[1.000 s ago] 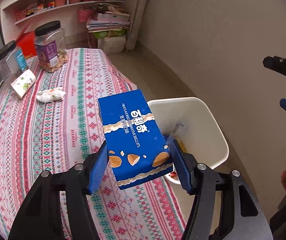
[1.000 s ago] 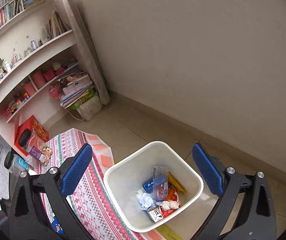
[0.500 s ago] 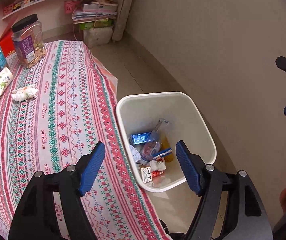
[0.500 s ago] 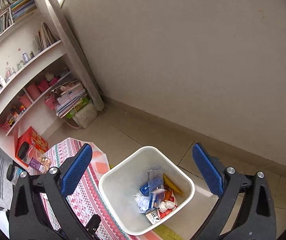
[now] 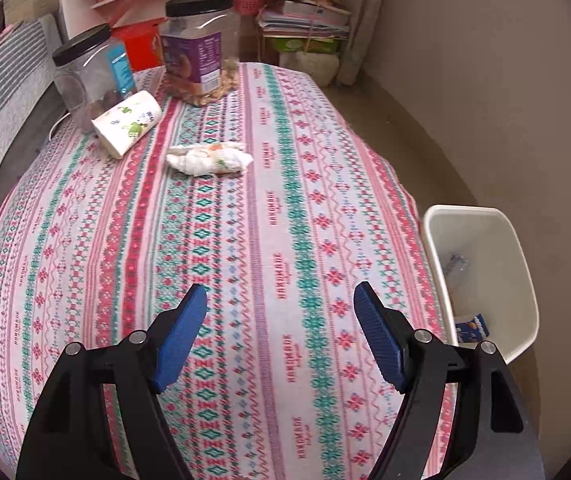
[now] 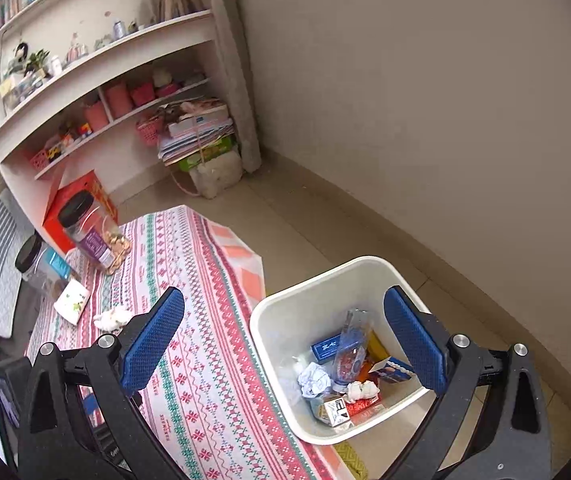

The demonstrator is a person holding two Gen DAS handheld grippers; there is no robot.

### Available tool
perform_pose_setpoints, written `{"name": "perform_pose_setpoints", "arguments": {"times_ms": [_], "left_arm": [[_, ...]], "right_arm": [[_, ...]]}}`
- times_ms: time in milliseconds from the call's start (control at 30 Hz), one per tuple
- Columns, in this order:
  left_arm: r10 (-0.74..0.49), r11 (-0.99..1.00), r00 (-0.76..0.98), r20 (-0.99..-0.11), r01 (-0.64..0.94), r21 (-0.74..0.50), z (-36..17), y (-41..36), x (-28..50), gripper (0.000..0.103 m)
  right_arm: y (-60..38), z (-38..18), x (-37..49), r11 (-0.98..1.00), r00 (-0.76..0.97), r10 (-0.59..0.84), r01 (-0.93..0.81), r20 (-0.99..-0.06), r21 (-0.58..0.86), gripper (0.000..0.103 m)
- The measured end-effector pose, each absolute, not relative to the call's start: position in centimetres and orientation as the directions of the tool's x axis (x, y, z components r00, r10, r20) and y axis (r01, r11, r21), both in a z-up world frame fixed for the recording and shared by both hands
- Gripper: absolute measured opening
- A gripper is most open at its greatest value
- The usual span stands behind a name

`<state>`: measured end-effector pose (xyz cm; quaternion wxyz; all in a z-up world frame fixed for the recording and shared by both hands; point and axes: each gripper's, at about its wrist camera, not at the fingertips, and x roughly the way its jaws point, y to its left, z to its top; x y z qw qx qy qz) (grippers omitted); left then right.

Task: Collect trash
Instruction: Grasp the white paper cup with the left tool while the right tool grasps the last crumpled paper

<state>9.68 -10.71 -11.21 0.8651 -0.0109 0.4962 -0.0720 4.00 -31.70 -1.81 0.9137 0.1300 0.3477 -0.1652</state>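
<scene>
Box [image 6: 391, 371] now sits in bin [image 6: 281, 308] at lower right, left gripper [image 5: 281, 336] released and swung back over table, right gripper [image 6: 283, 344] also agape, so tissue [image 5: 209, 158] upper centre and cup [image 5: 127, 124] remain.

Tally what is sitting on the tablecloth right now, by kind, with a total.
Black-lidded clear jars: 2, purple label and blue label
Paper cup lying on its side: 1
Crumpled white tissue wad: 1
Total: 4

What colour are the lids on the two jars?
Black lids, clearest in the left wrist view.
</scene>
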Motion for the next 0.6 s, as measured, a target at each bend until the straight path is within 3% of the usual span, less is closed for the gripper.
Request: {"name": "perform_pose_setpoints", "arguments": {"times_ms": [300,600], "left_arm": [[0.084,0.996,0.536,-0.84,-0.021,0.086,-11.4,-2.6,18.3,0.077],[0.14,0.988,0.549,-0.824,-0.018,0.155,-12.5,-0.2,28.5,0.079]], "right_arm": [[-24.4,-4.5,8.0,0.97,0.66,-0.121,0.237,-0.741,0.053,0.096],[-20.7,-7.0,11.6,0.981,0.605,-0.043,0.175,-0.795,0.081,0.096]]}}
